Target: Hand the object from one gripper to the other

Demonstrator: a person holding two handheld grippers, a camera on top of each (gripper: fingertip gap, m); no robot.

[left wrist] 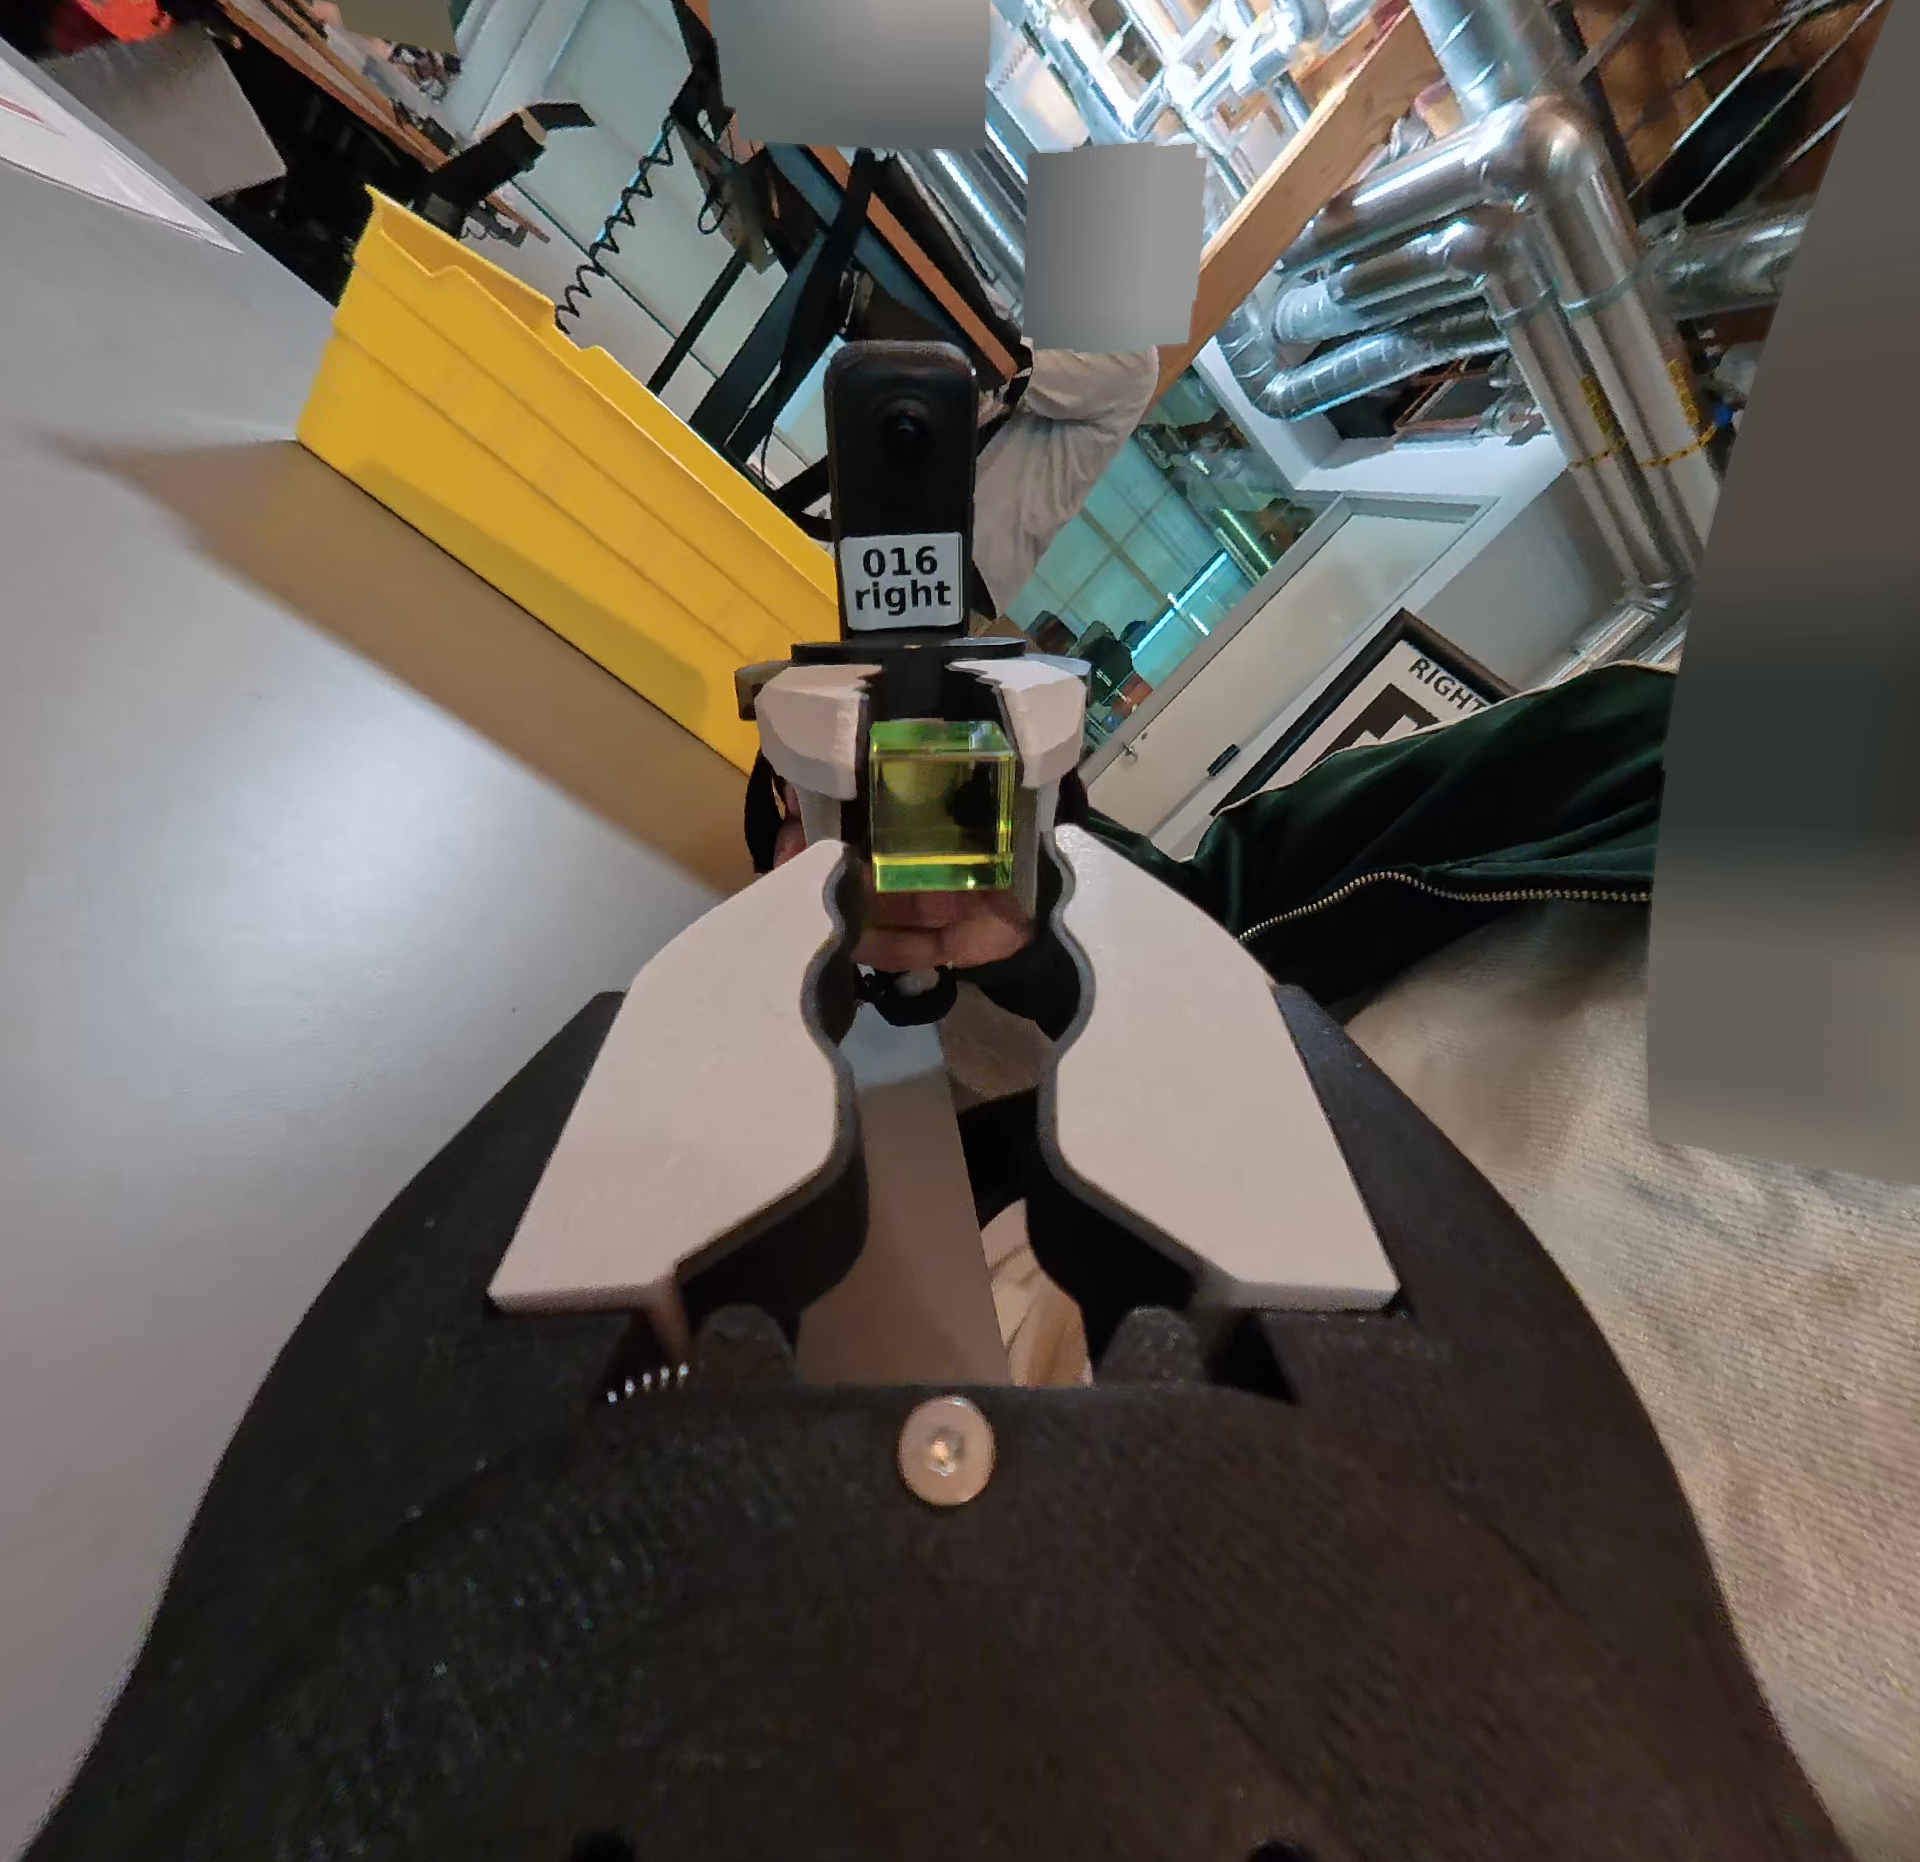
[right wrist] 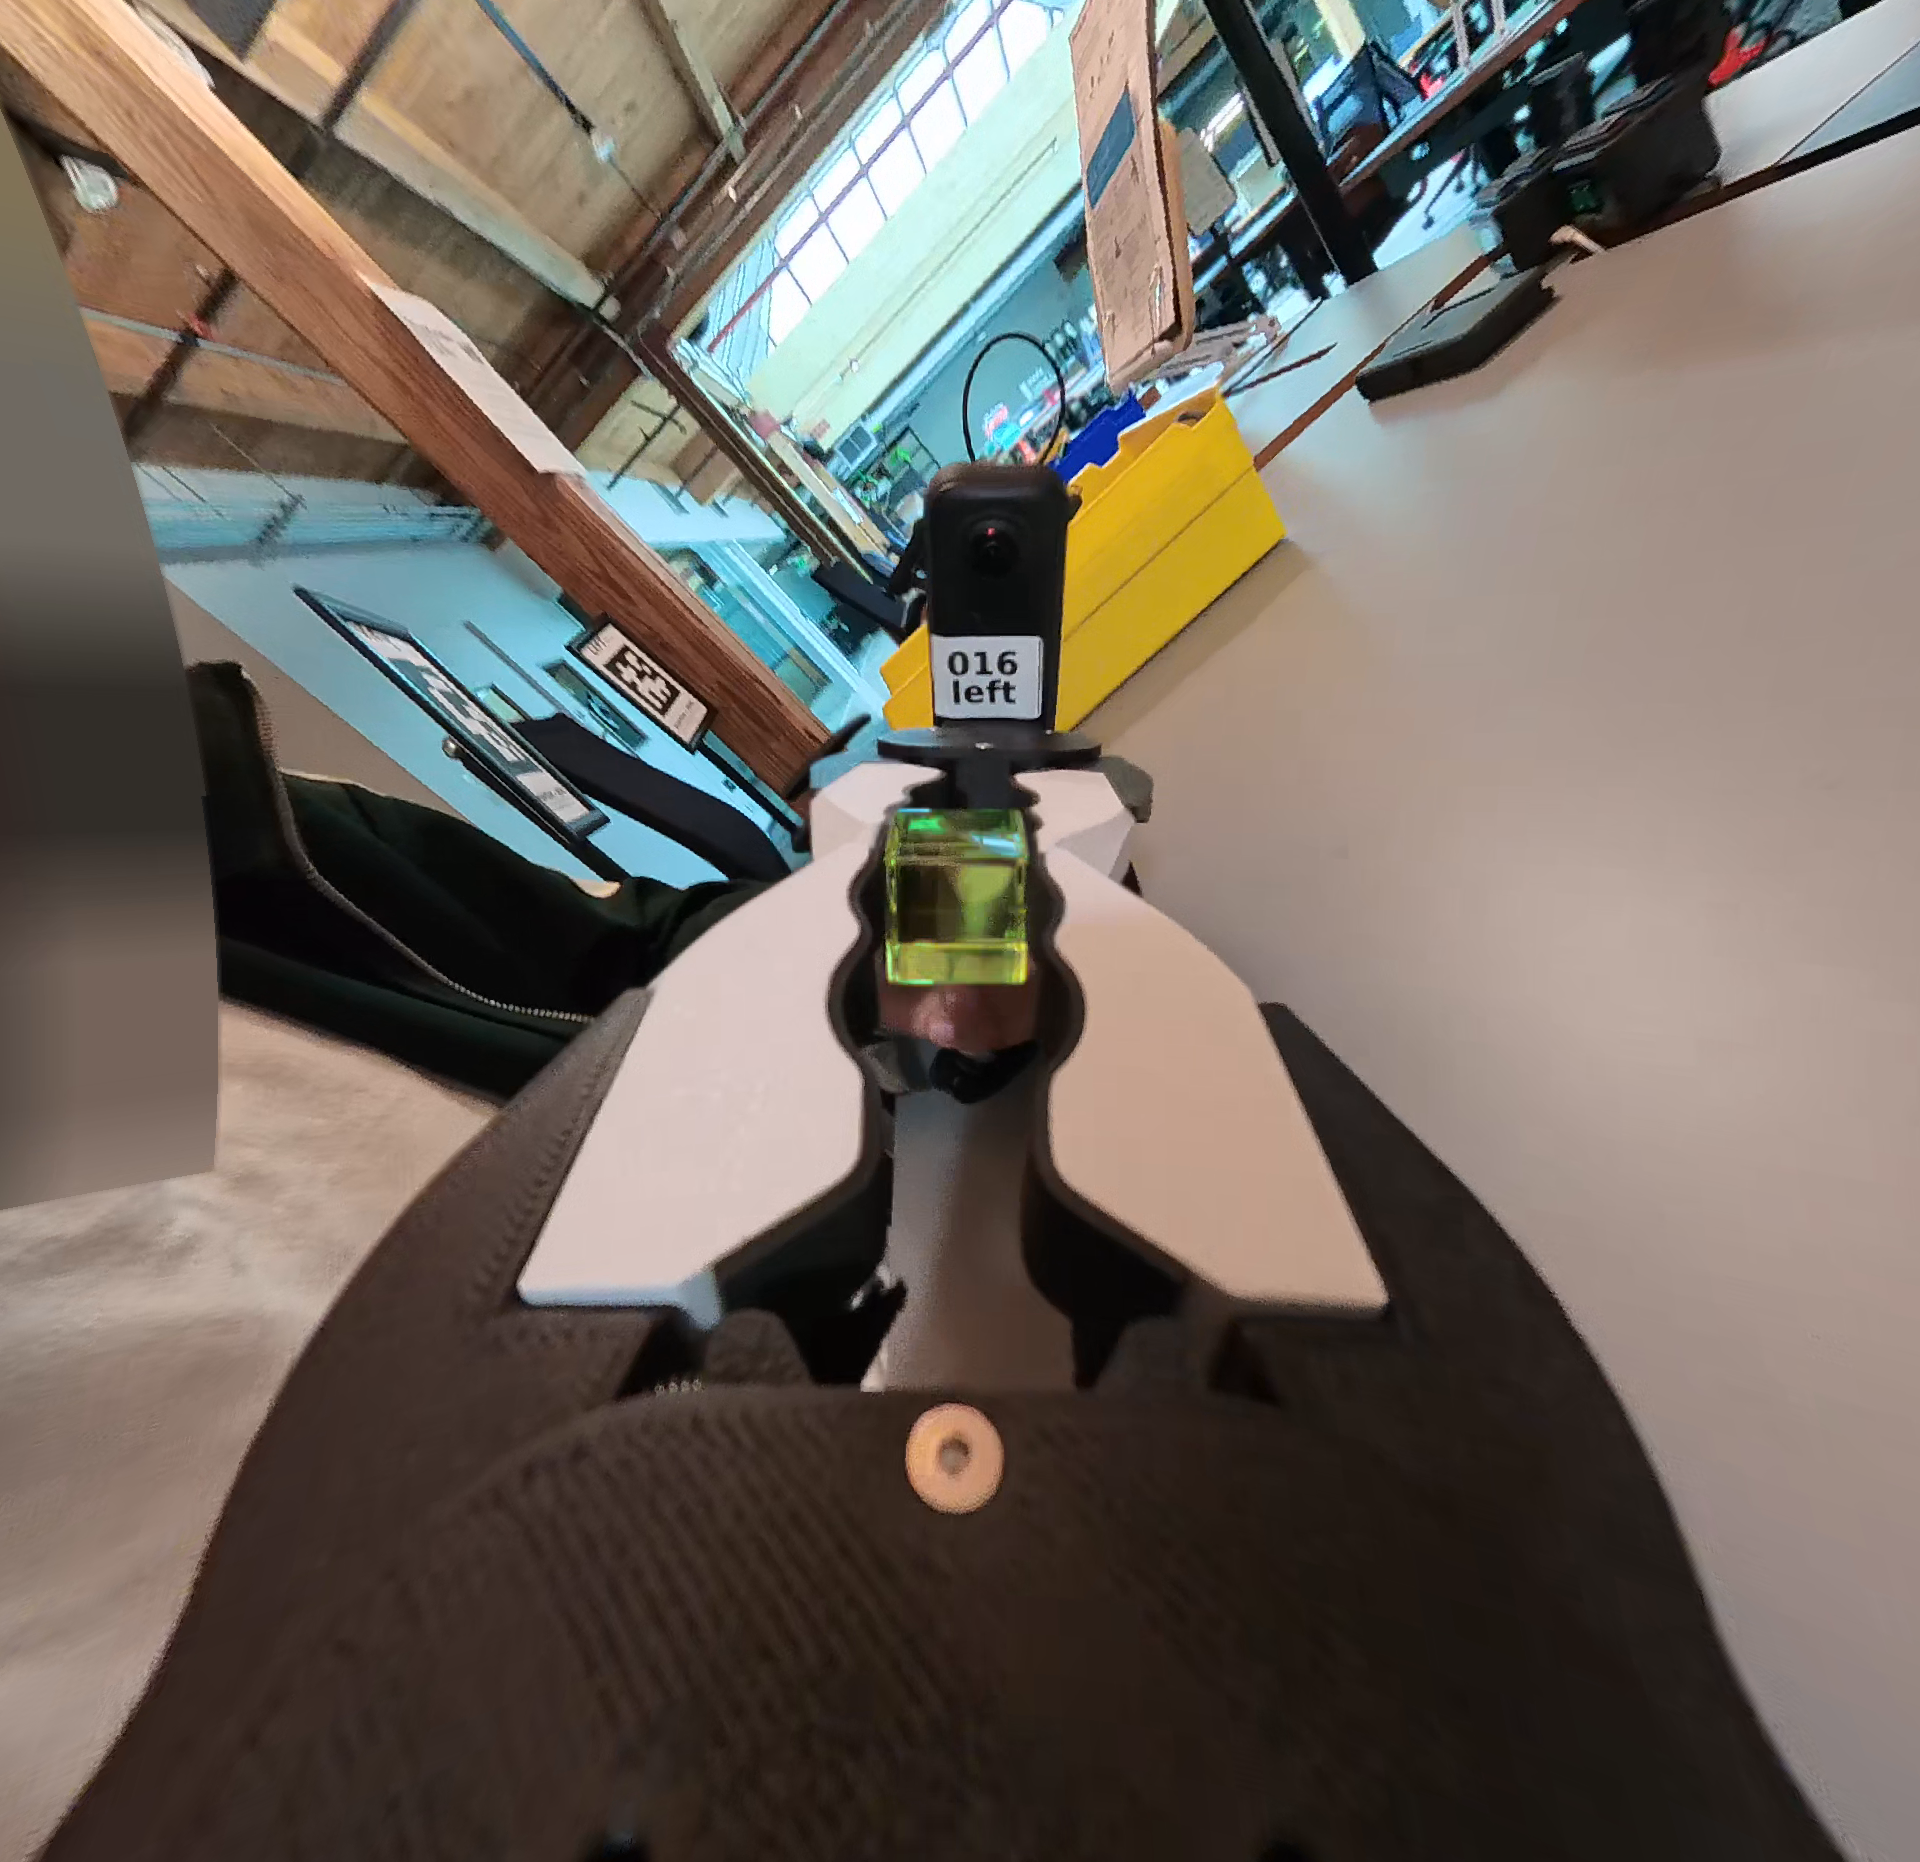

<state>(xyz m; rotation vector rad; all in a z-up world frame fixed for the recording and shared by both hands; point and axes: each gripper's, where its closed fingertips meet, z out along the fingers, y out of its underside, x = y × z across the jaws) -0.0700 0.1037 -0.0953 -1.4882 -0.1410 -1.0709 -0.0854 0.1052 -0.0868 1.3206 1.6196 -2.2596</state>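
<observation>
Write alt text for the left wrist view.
A translucent green cube is clamped in the right gripper, which faces the camera. The left gripper fingers flank the cube's lower edge, contact unclear. Behind stands a yellow bin on a pale table.

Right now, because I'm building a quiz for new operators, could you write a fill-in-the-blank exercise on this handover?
1. The green cube is clamped by the ____ gripper.
2. The left gripper faces it with its jaws ____.
3. On the table stands a bin coloured ____.
Missing words: right; open; yellow.
</observation>
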